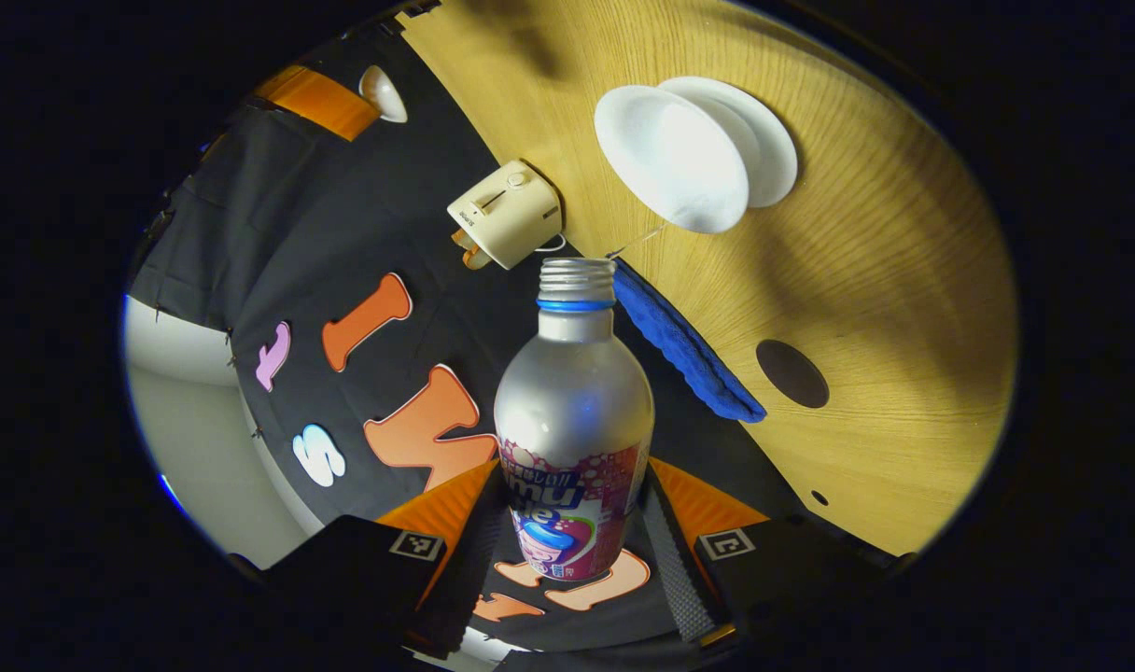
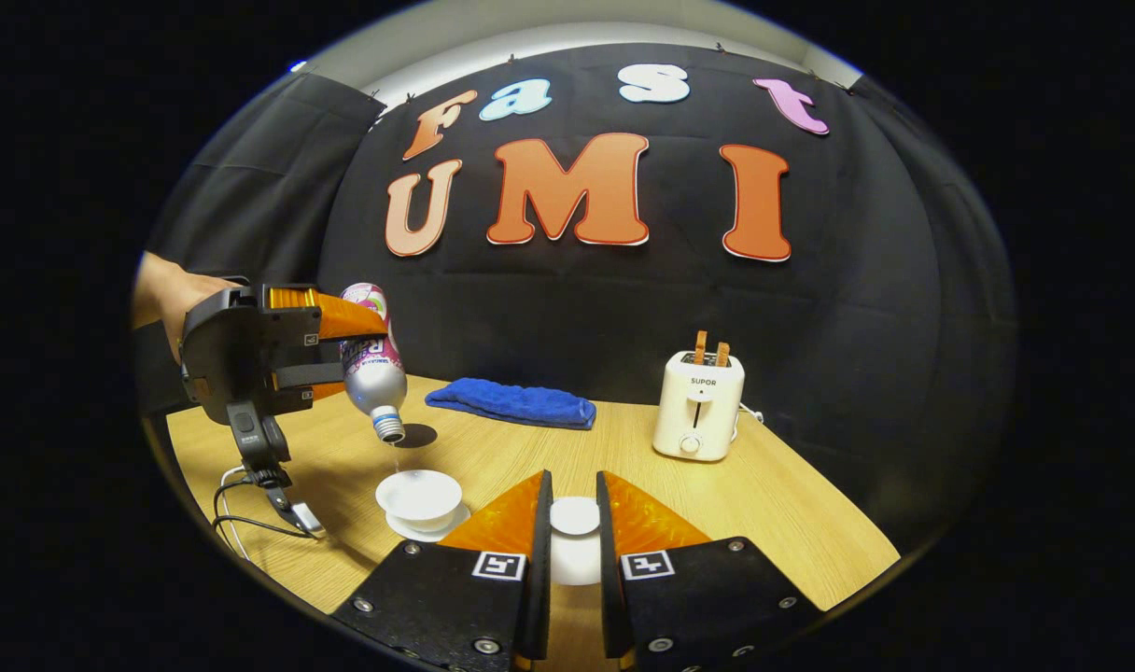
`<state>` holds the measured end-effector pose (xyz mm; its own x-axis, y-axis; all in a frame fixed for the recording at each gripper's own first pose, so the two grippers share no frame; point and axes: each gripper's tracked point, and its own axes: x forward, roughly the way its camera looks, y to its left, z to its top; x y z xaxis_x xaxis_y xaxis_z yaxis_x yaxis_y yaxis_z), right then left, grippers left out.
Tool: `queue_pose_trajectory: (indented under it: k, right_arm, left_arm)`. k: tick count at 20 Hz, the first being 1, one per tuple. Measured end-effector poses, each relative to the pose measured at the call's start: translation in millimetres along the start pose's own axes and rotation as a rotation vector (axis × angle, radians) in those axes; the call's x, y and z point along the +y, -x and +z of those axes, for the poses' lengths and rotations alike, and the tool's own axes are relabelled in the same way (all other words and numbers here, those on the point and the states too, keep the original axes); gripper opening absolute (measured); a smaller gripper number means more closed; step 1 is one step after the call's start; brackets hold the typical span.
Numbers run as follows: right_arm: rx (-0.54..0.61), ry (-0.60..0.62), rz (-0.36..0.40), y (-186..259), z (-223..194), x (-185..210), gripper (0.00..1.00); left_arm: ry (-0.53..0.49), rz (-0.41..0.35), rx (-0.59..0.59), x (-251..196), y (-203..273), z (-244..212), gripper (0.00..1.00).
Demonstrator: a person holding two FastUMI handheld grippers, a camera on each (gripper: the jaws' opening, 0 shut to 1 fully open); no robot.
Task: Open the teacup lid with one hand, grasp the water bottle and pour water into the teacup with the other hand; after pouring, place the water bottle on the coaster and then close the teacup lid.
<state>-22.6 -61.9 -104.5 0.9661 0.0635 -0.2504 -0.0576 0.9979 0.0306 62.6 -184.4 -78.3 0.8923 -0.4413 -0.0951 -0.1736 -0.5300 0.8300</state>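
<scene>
My left gripper (image 1: 572,490) is shut on a silver water bottle (image 1: 572,411) with a pink label and no cap. In the right gripper view that left gripper (image 2: 339,350), held by a hand, tips the water bottle (image 2: 374,378) neck-down above the white teacup (image 2: 420,493) on its saucer. A thin stream of water runs from the bottle mouth into the teacup (image 1: 670,159). My right gripper (image 2: 574,490) is shut on the white teacup lid (image 2: 575,516), held to the right of the cup. A dark round coaster (image 1: 791,373) lies on the wooden table, seen behind the bottle as the coaster (image 2: 420,435).
A cream toaster (image 2: 698,406) stands at the back right of the table, and a folded blue towel (image 2: 511,403) lies along the back edge. A black cable (image 2: 250,523) trails near the table's left edge below the left gripper.
</scene>
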Motion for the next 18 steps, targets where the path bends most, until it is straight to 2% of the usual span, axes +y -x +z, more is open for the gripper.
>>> queue_pose_trajectory:
  k: [1,2,3,5,7,8,9,10,11,12,14,16,18]
  right_arm:
    - [0.003,0.005,0.003,-0.4,0.5,2.0,0.23]
    - [0.0,0.004,0.002,-0.9,1.7,3.5,0.23]
    - [-0.001,0.001,0.005,-1.7,2.4,5.2,0.23]
    - [0.007,-0.006,0.016,-4.9,1.1,11.7,0.23]
    - [0.01,-0.003,0.018,-8.5,3.1,17.3,0.23]
    - [0.008,0.0,0.021,-10.6,5.6,21.0,0.23]
    - [0.004,0.003,0.026,-12.5,8.8,24.3,0.23]
    - [0.0,0.004,0.028,-13.2,10.7,27.2,0.23]
    - [-0.005,0.005,0.032,-13.9,13.1,30.3,0.23]
    - [-0.01,0.004,0.035,-16.7,16.3,33.3,0.23]
    - [-0.018,0.0,0.043,-20.6,21.3,39.6,0.23]
    - [-0.026,-0.002,0.046,-25.8,26.4,45.7,0.23]
    - [-0.025,-0.006,0.054,-28.7,28.2,50.8,0.23]
  left_arm:
    - [0.036,0.01,-0.004,2.0,-0.8,-1.3,0.87]
    - [0.081,0.01,-0.002,1.4,0.4,-4.0,0.8]
    - [0.141,0.012,-0.011,2.0,0.1,-4.1,0.87]
    - [0.277,0.013,-0.002,8.3,0.9,-17.4,0.8]
    - [0.451,0.048,0.048,24.5,0.2,-43.0,0.84]
    - [0.55,0.074,0.063,33.3,-0.1,-53.7,0.8]
    - [0.613,0.101,0.068,40.8,1.0,-60.5,0.8]
    - [0.675,0.129,0.076,47.8,2.5,-67.2,0.84]
    - [0.735,0.145,0.082,50.7,2.6,-72.3,0.79]
    - [0.802,0.157,0.088,51.4,2.5,-76.8,0.83]
    - [0.95,0.192,0.101,51.3,2.7,-86.7,0.83]
    - [1.149,0.25,0.122,52.4,2.6,-102.3,0.83]
    - [1.317,0.277,0.129,46.6,4.5,-111.2,0.83]
